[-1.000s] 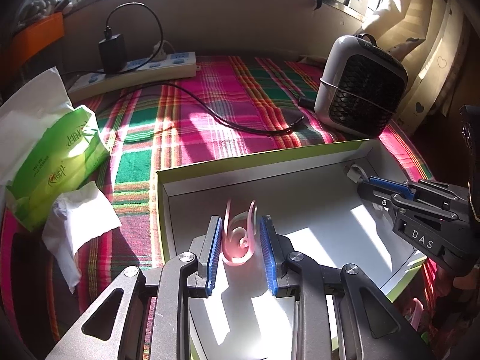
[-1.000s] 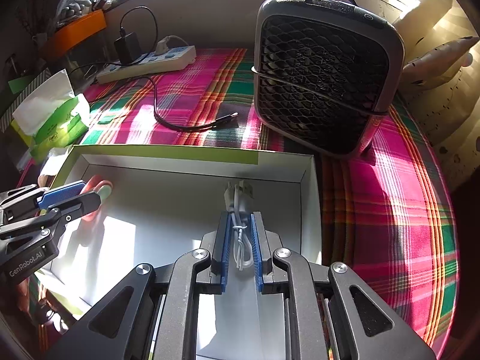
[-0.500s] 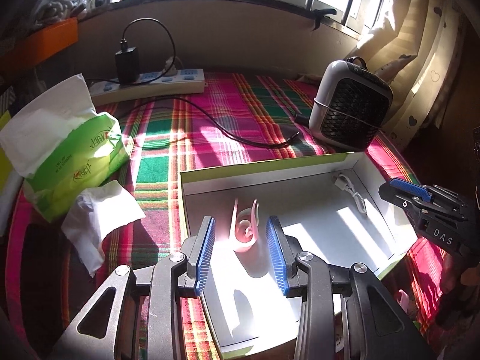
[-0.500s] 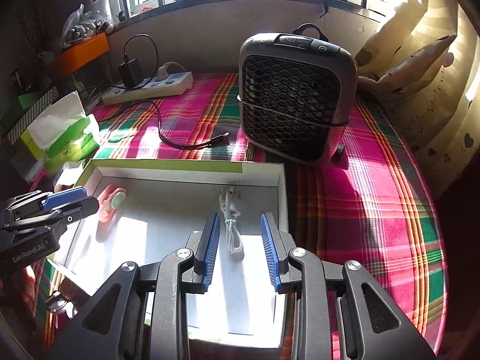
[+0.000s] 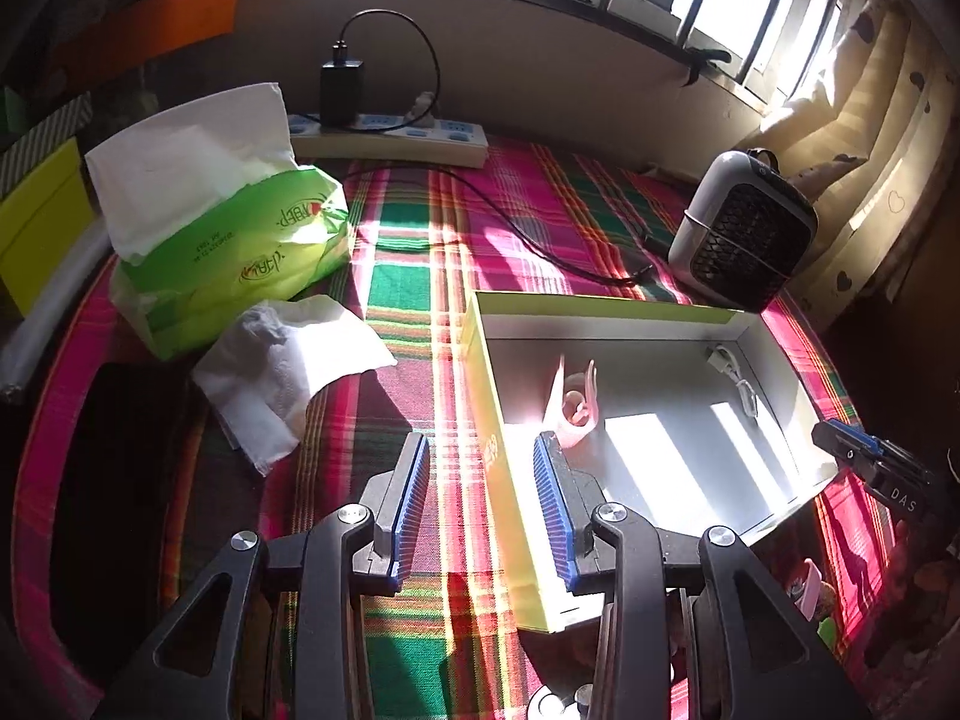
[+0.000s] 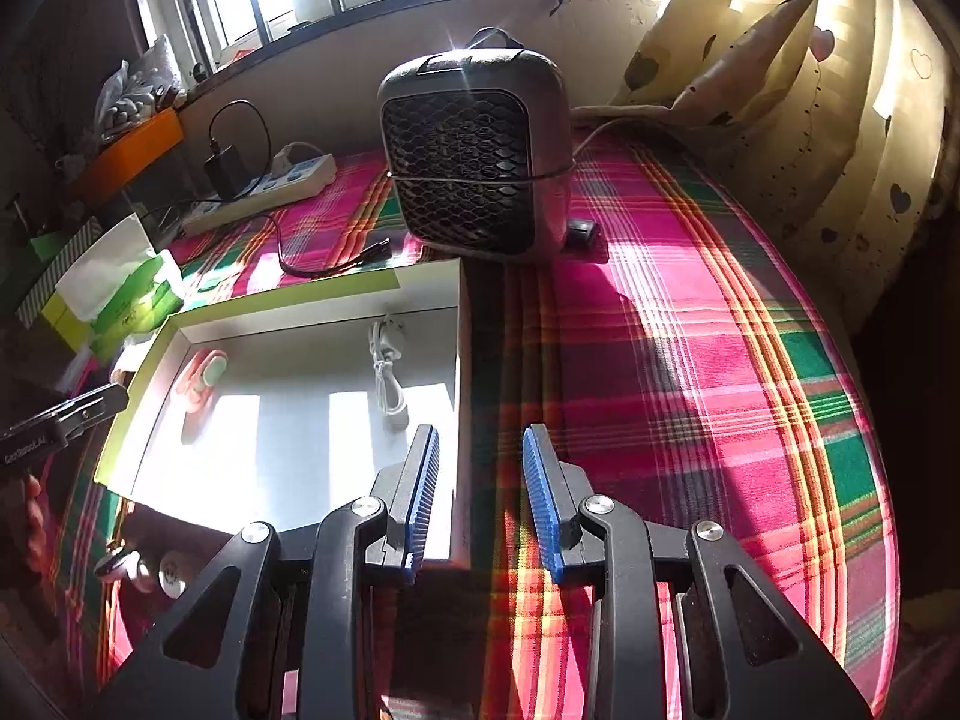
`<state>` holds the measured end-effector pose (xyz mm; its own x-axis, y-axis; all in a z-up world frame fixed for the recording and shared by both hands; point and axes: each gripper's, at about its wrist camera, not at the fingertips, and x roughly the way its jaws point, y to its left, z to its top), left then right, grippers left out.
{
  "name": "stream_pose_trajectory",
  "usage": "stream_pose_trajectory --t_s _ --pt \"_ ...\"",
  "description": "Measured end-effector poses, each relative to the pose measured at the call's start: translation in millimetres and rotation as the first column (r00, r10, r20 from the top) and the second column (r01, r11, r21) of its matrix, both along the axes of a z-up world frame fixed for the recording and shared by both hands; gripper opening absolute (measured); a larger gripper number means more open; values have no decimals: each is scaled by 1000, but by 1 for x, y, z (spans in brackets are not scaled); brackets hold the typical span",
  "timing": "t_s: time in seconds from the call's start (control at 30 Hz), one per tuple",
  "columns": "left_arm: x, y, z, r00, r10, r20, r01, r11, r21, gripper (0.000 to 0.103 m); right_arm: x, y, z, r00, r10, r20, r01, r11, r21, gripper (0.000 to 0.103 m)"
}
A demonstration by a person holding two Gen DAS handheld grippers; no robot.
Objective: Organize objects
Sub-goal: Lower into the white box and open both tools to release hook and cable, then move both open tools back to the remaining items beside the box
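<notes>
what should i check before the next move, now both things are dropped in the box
1. Left gripper empty: ok, its jaws have just been opening and nothing is between them.
2. Right gripper empty: ok, its jaws have just been opening too and hold nothing.
3. Pink clip in the box: ok, it stands near the box's left wall.
4. White cable in the box: ok, it lies coiled near the right wall.
5. Grippers clear of the box walls: cannot tell, each one straddles a side wall in its own view.
6. Loose things left outside: not ok, a crumpled tissue lies beside the tissue pack.
</notes>
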<state>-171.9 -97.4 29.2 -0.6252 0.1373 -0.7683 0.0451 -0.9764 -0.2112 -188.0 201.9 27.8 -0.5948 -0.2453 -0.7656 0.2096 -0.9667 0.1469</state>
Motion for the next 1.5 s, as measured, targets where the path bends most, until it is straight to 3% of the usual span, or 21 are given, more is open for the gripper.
stream_pose_trajectory --t_s 0.27,0.83,1.5 --pt "-1 -3 -6 1000 4 11 -4 1000 5 34 10 1 -6 999 30 41 -26 995 -96 29" --pt "7 -2 -7 1000 4 16 -4 1000 8 34 26 -2 -3 999 30 27 -27 992 -120 29" --pt "70 0 6 998 -19 -64 21 999 37 34 89 -2 11 996 13 -85 -16 999 -42 30"
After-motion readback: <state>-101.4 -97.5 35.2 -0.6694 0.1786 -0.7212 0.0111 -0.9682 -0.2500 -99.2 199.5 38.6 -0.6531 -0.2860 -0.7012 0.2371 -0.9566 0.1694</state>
